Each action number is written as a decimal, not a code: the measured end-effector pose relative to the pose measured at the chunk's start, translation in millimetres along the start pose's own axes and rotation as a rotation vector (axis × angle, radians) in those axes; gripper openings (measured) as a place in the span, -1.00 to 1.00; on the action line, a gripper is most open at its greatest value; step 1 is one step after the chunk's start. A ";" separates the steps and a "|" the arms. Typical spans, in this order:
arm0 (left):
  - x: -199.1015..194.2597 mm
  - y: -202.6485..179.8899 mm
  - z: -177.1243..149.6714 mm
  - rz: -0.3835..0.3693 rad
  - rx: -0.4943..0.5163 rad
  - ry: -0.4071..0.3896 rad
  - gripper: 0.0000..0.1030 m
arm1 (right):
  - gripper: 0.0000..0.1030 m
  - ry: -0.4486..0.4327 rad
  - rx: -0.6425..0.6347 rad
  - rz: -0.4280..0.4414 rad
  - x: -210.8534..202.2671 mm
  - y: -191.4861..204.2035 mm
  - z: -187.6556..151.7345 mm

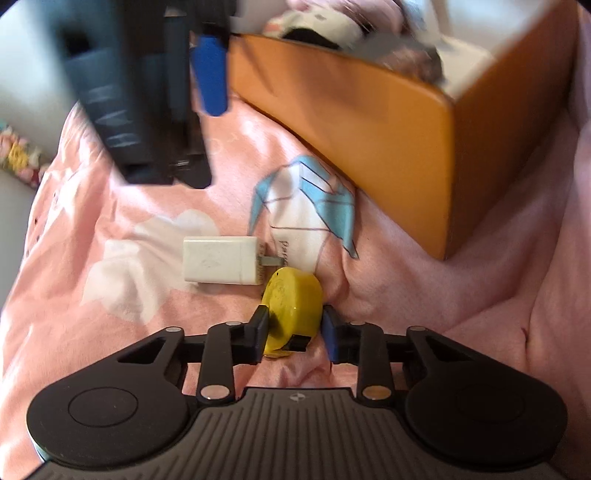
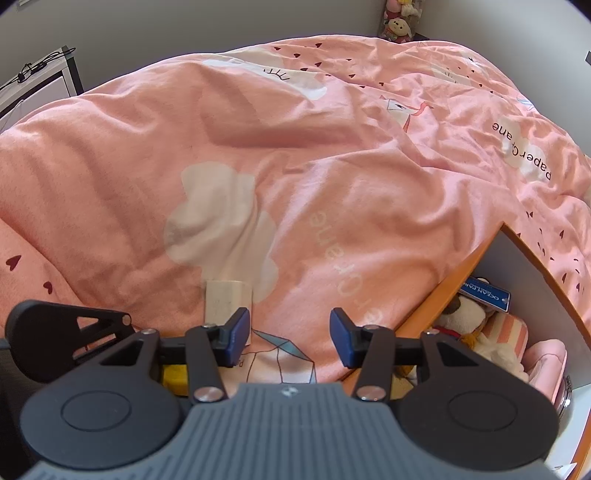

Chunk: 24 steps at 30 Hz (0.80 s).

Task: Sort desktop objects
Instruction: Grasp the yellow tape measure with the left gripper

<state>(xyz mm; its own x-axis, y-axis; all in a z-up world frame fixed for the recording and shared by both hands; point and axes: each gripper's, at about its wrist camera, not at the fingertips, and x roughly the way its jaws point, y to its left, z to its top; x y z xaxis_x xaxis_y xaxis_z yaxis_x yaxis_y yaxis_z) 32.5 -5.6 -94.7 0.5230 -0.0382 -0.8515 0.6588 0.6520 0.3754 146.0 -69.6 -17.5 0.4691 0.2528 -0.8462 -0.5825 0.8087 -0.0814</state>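
A yellow tape measure (image 1: 291, 310) lies on the pink duvet (image 1: 129, 206). My left gripper (image 1: 295, 332) is shut on it, one pad against each side. A white plug charger (image 1: 221, 266) rests just beyond it, prongs towards the tape measure. It also shows in the right wrist view as the charger (image 2: 227, 302), ahead of my right gripper (image 2: 290, 336), which hangs open over the duvet with nothing between its pads. A corner of the tape measure (image 2: 173, 374) peeks out under its left finger. The right gripper's blue pad (image 1: 210, 74) hangs blurred at the upper left in the left wrist view.
An orange box (image 1: 369, 122) stands to the right on the bed. Its rim (image 2: 443, 288) surrounds a plush dog (image 2: 465, 314), a blue tag (image 2: 484, 293) and pink striped fabric. Rumpled duvet (image 2: 258, 147) stretches beyond. Plush toys (image 2: 399, 22) sit in the far corner.
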 end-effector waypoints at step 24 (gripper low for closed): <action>0.4 126.9 -40.6 -0.164 -0.910 -0.045 -0.56 | -0.12 0.044 0.089 0.064 21.0 18.0 22.8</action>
<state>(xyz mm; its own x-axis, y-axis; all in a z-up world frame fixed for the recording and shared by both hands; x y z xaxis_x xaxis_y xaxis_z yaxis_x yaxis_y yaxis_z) 94.4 107.9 -62.2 0.4939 -0.1996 -0.8463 0.0580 0.9787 -0.1970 160.4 -37.6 -24.7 0.4022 0.2836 -0.8705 -0.5482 0.8361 0.0191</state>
